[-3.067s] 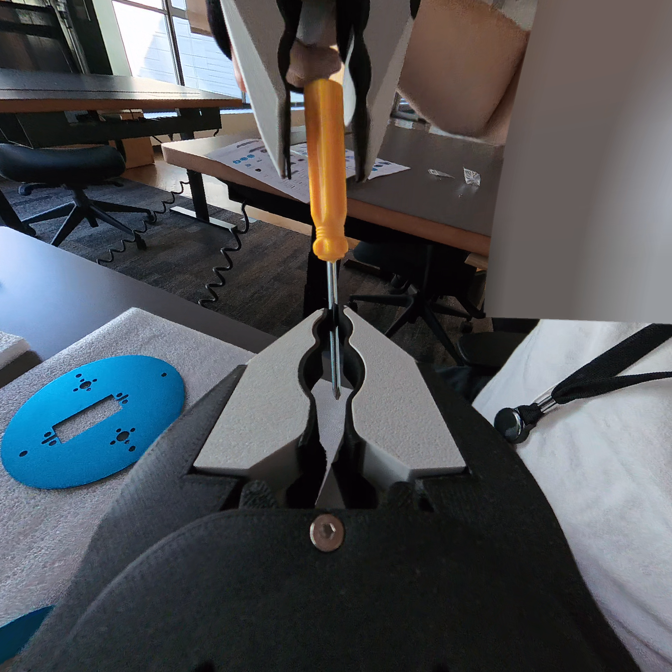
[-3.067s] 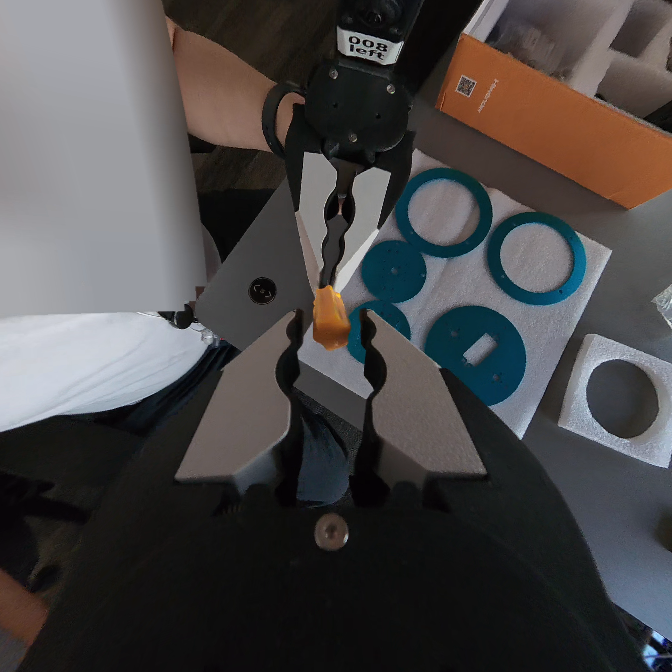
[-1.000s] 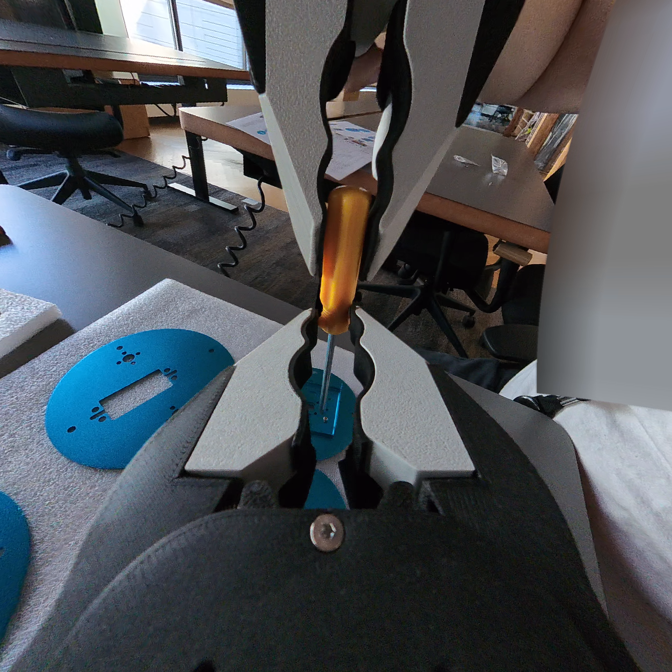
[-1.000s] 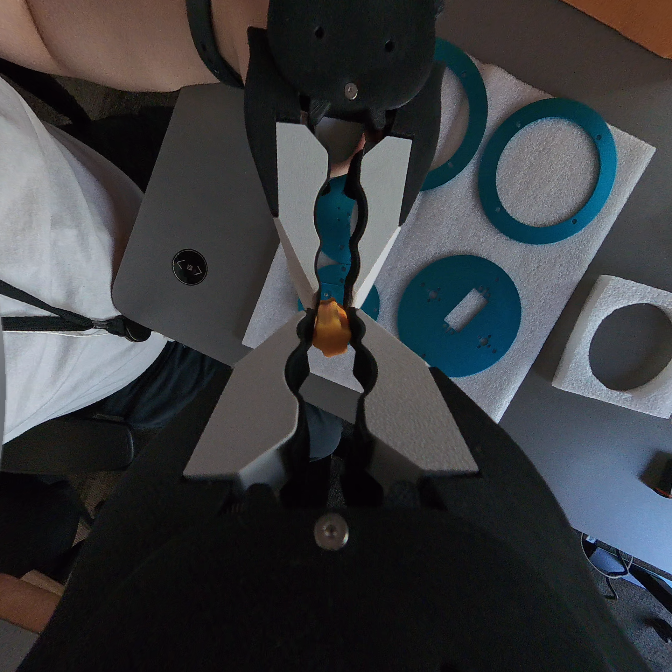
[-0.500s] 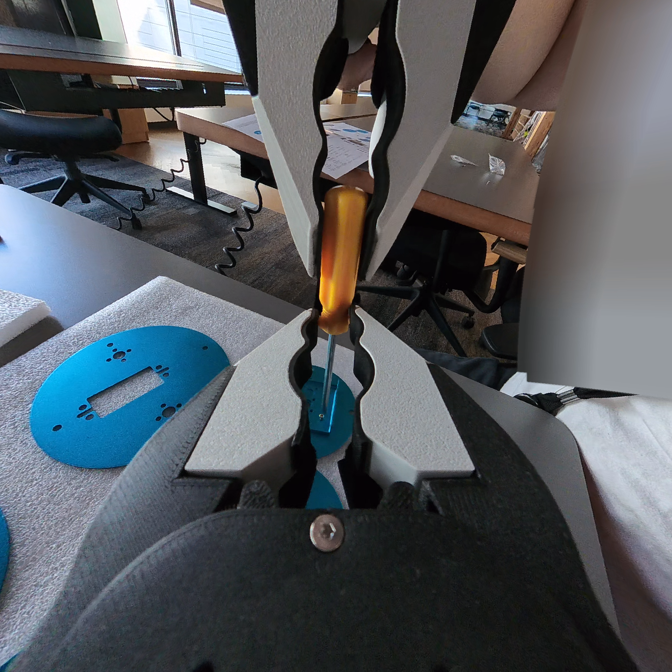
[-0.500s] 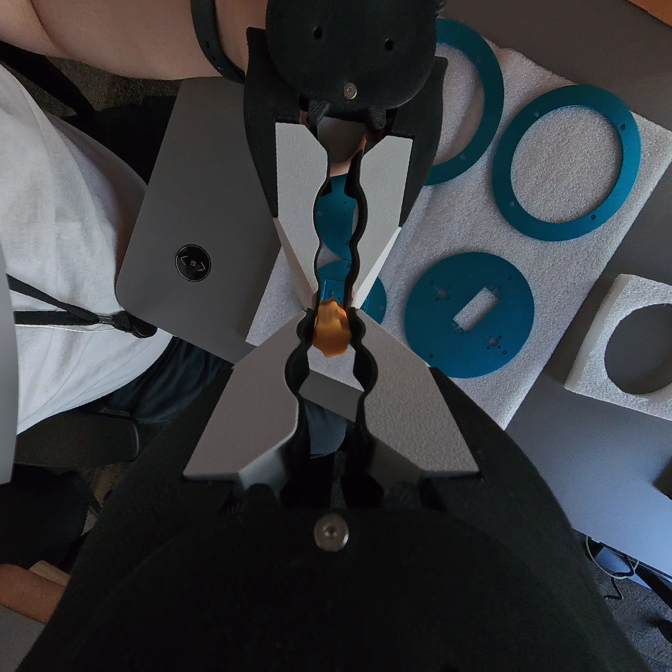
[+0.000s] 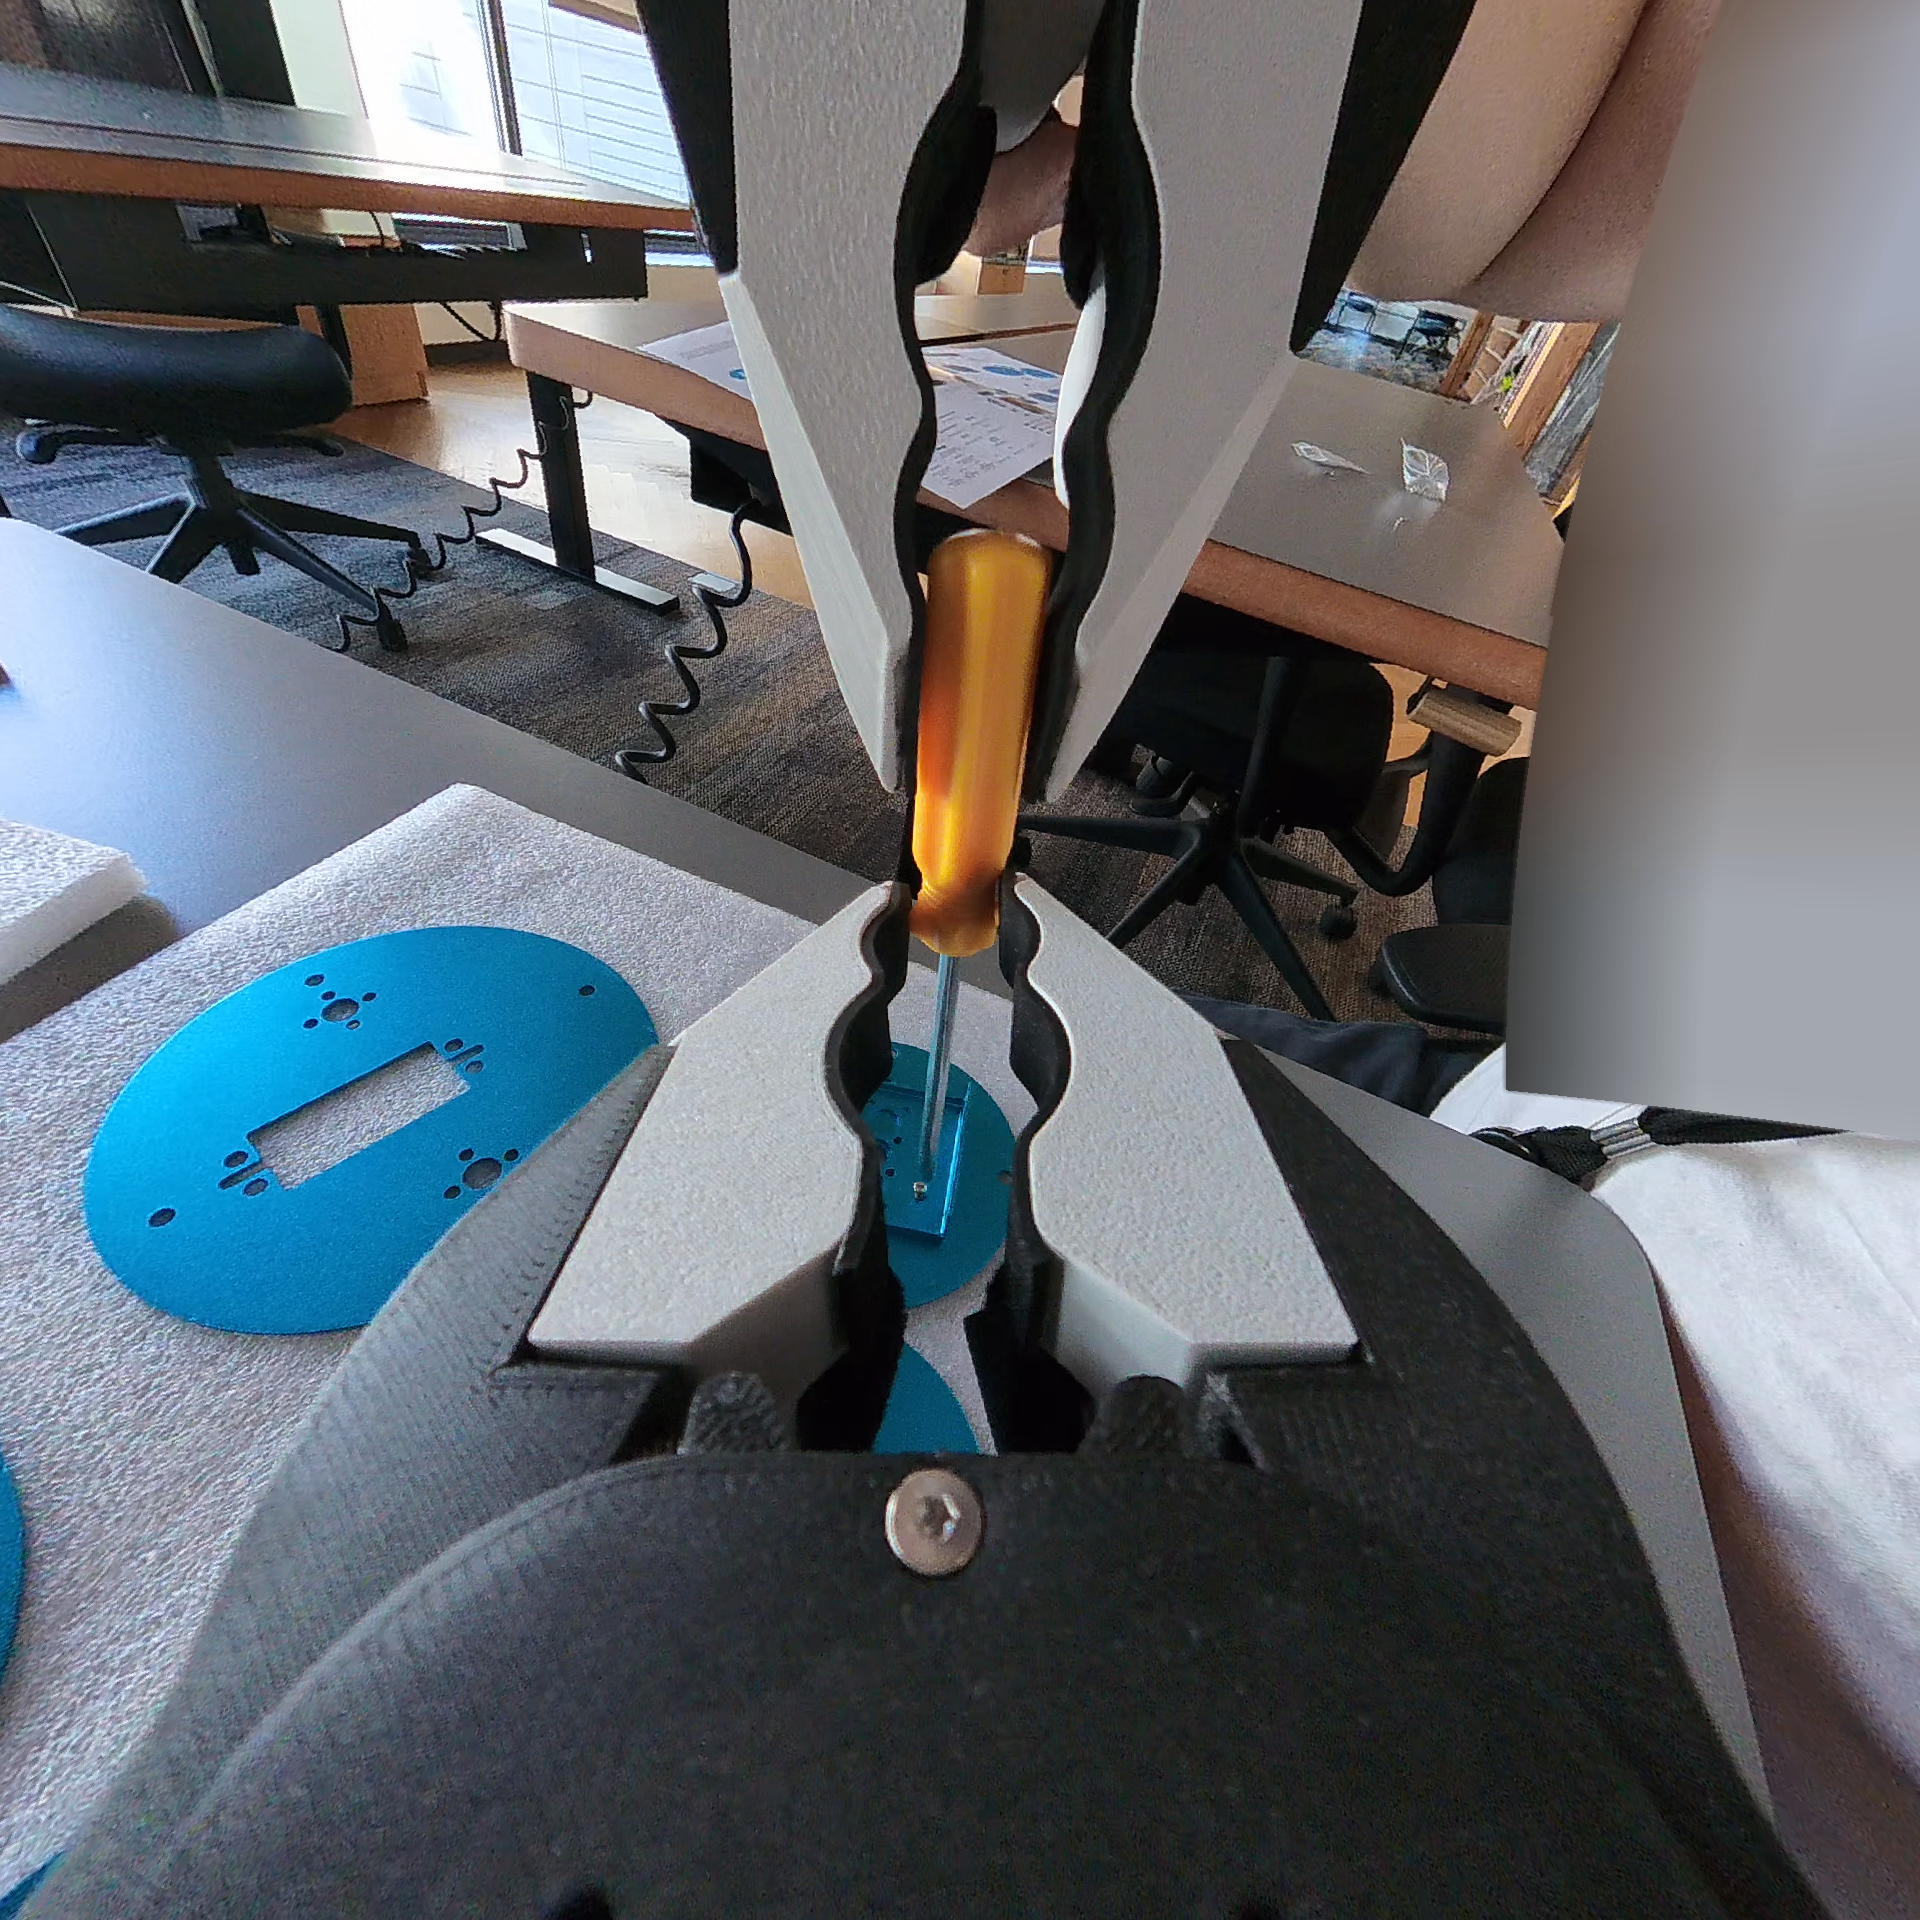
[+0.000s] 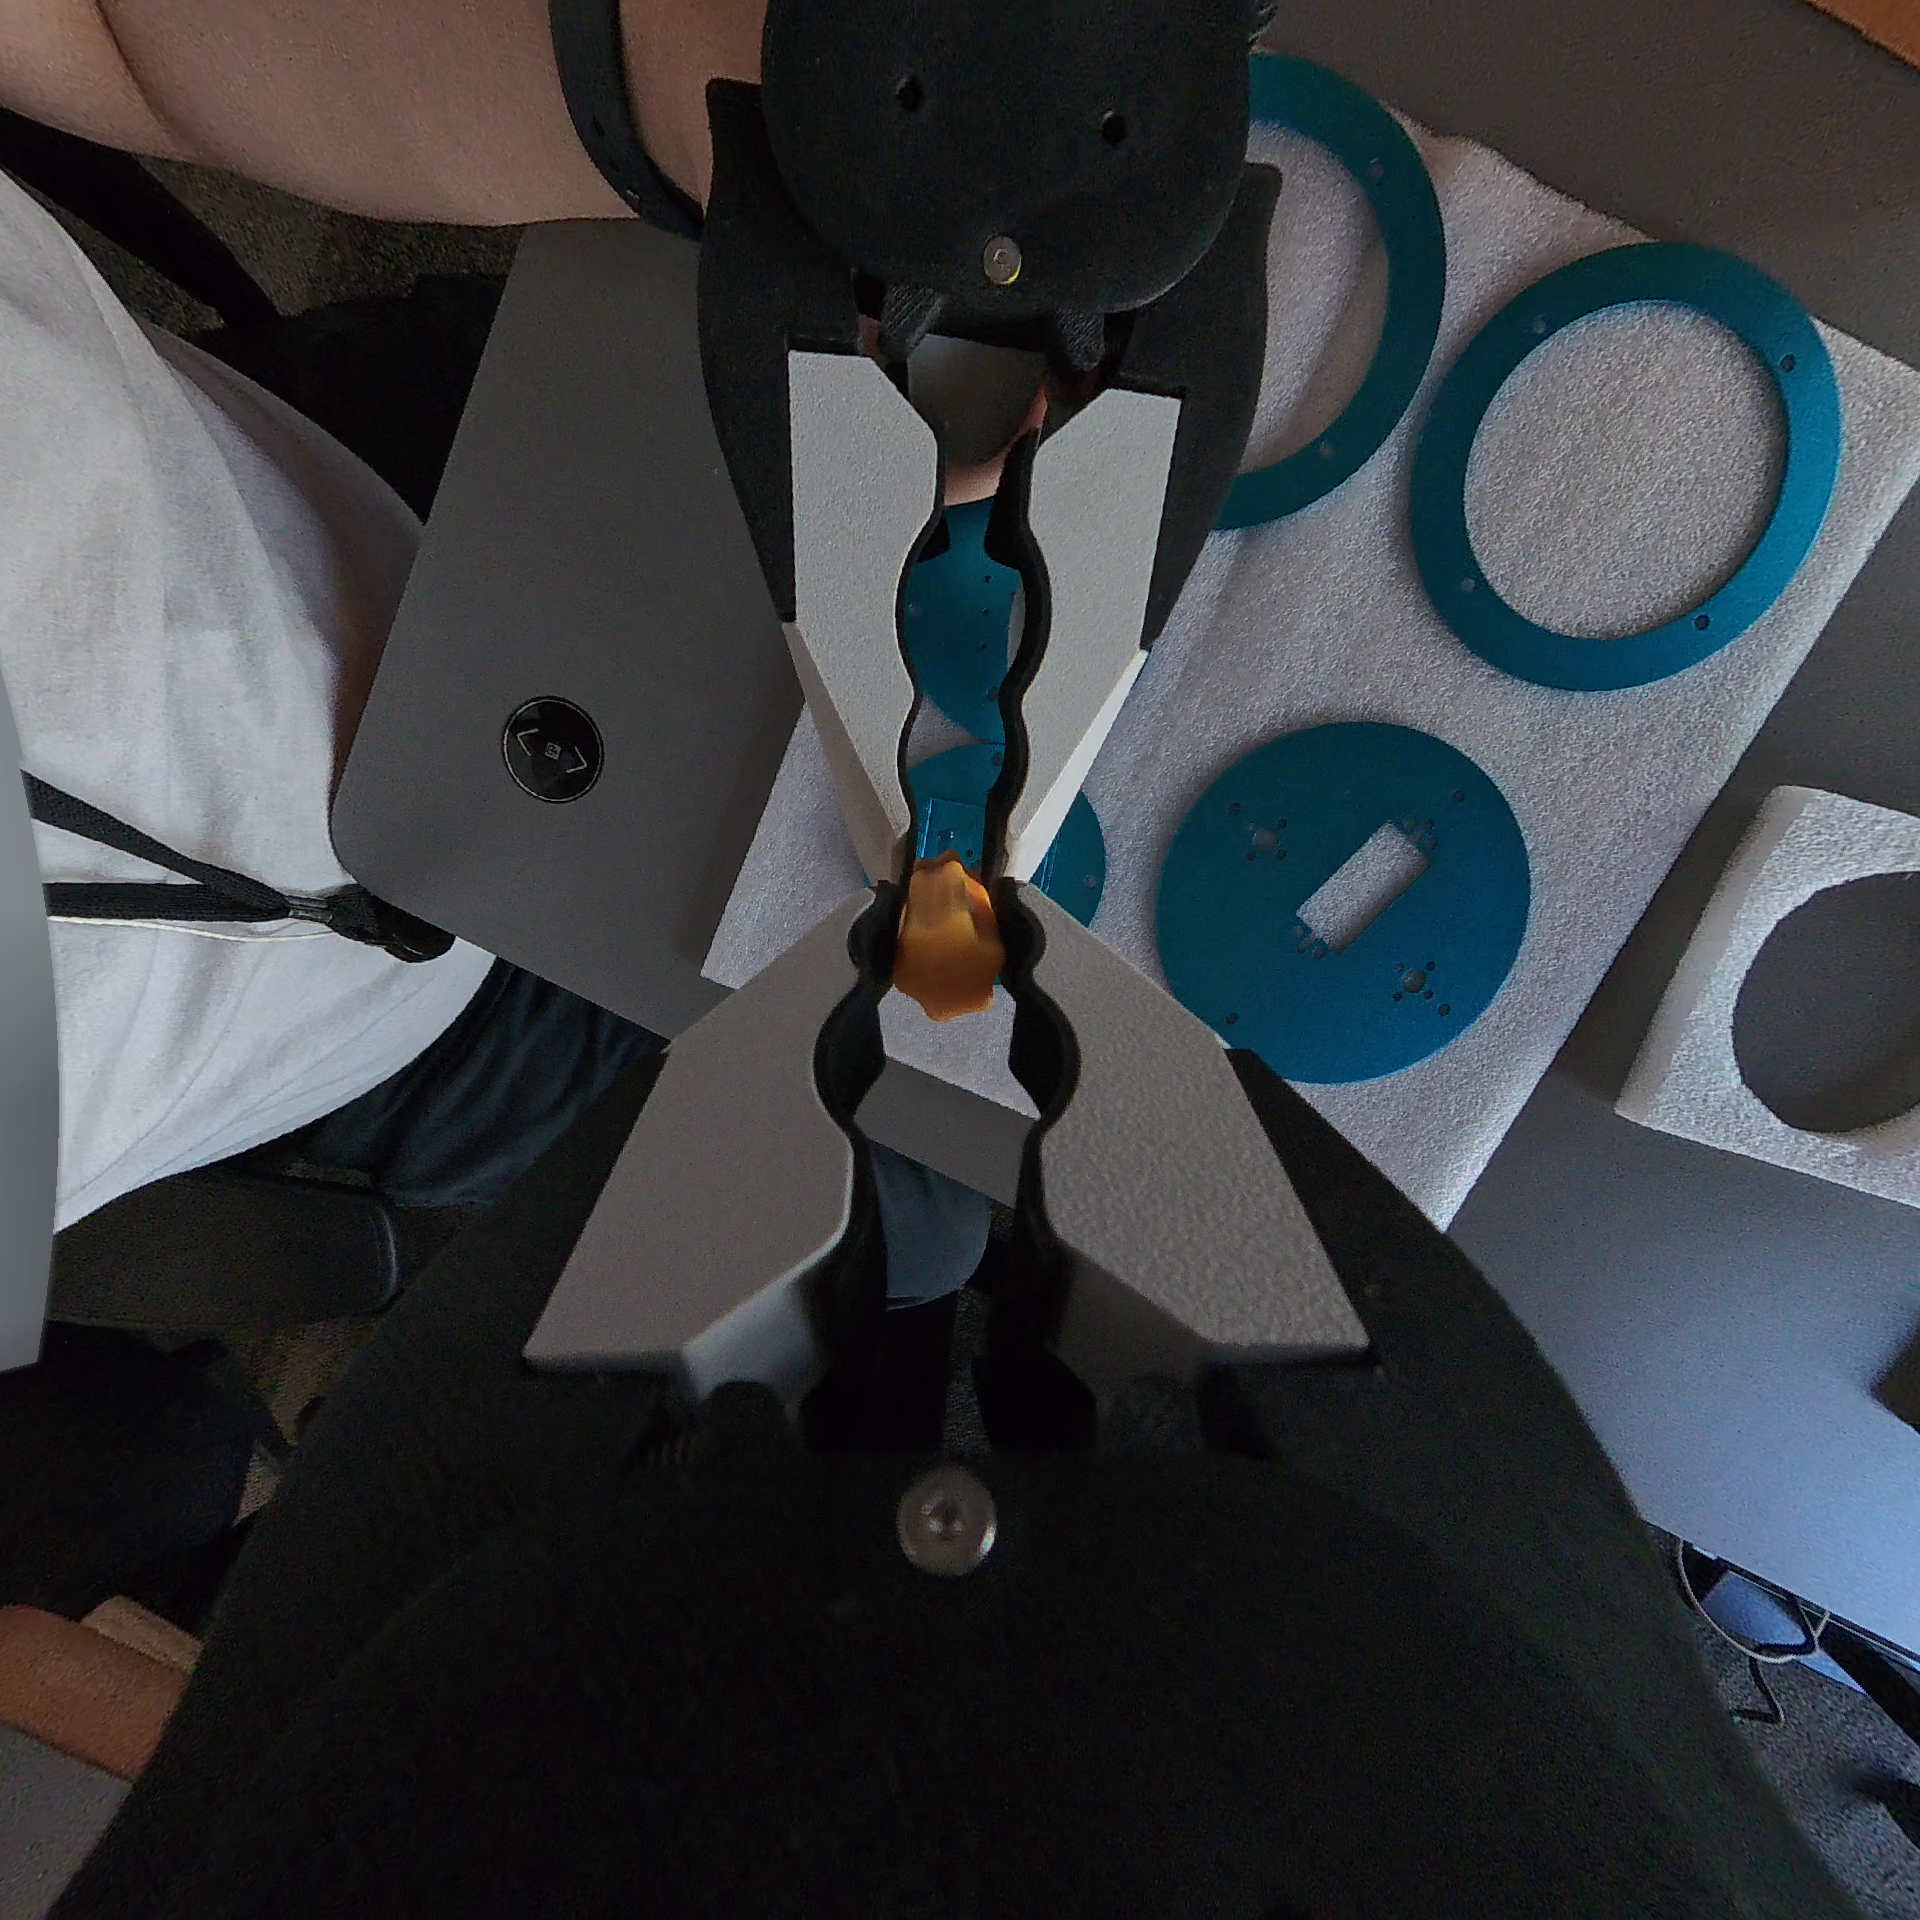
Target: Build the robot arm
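Our right claw (image 8: 943, 914) grips the orange screwdriver (image 7: 975, 748) upright; our left claw (image 7: 951, 909) closes round its lower handle. Its tip meets a blue bracket (image 7: 928, 1164) on the foam sheet (image 7: 540, 873) near the counter (image 7: 260, 717) edge.

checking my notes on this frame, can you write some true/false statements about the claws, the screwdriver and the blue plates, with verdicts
1. The right claw is shut on the orange screwdriver. True.
2. The screwdriver lies flat on the foam sheet. False: it stands roughly upright, tip down on a small blue bracket.
3. The bracket sits on a small blue disc. True.
4. The left claw is wide open, far from the screwdriver. False: its tips sit close on either side of the handle's lower end.
5. The blue disc with a rectangular cutout is stacked on a blue ring. False: they lie apart.
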Tool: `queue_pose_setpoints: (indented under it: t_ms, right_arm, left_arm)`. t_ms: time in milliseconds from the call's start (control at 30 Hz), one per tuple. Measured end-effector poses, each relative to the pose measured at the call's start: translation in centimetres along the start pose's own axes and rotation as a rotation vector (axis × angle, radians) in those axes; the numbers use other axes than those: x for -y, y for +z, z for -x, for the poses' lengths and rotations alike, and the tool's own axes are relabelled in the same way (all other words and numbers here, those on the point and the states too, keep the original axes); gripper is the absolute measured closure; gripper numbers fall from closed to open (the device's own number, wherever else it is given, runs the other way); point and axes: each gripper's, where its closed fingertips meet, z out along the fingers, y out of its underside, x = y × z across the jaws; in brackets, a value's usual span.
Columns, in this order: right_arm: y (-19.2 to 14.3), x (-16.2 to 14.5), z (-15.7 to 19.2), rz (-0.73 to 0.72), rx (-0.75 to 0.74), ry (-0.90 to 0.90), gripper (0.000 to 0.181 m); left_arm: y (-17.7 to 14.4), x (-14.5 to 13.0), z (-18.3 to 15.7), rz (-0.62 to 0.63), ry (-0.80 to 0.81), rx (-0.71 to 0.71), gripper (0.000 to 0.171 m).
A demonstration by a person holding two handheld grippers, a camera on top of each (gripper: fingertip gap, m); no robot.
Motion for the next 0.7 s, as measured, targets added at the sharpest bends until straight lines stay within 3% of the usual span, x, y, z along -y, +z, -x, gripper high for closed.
queue_pose_setpoints:
  t_ms: [700]
  right_arm:
    - [-0.05, -0.1, 0.04, -0.014, 0.0, -0.012, 0.163]
  left_arm:
    - [0.18, 0.03, 0.13, -0.007, 0.002, 0.009, 0.156]
